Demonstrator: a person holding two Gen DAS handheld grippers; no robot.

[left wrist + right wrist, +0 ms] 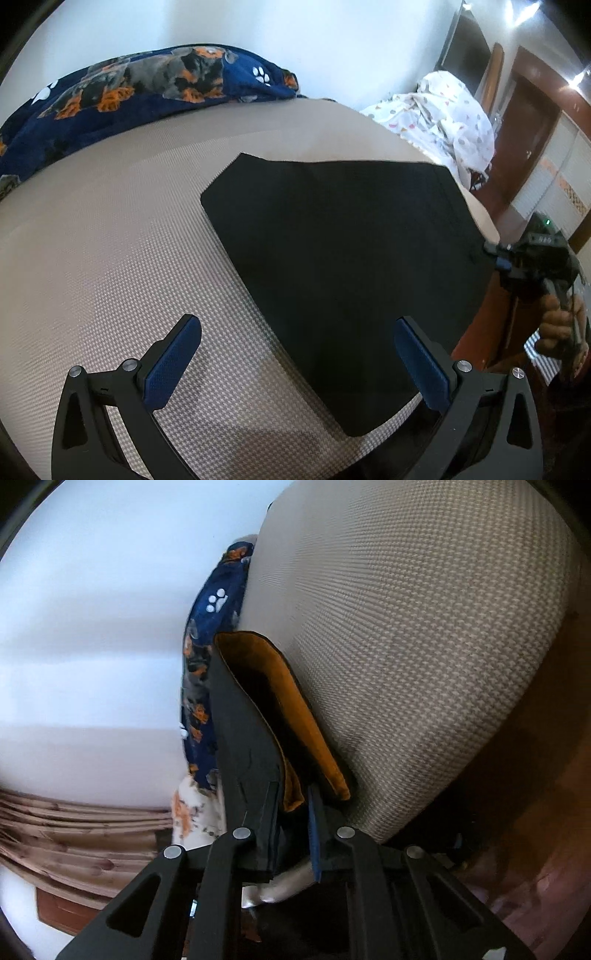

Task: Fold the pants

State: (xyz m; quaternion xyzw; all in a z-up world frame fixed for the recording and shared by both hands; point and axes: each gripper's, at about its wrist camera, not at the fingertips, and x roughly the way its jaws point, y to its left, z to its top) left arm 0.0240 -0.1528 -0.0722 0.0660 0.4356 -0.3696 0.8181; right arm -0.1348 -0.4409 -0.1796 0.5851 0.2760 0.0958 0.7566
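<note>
Blue-padded fingers of the left gripper [297, 363] stand wide apart, holding nothing, above the near corner of the black pants [343, 251], which lie folded flat on the beige woven mattress [110, 240]. At the right edge, the right gripper [293, 805] is clamped narrowly on the pants' edge, exposing orange lining. A paw-print blanket [147, 81] lies far left and white patterned bedding [443, 114] far right. No readable writing.

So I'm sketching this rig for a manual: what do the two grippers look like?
Both match. The left gripper has black angular arms with triangular cutouts, silver round pivot screws and textured blue pads. The right gripper repeats that; its body shows a small green light.
</note>
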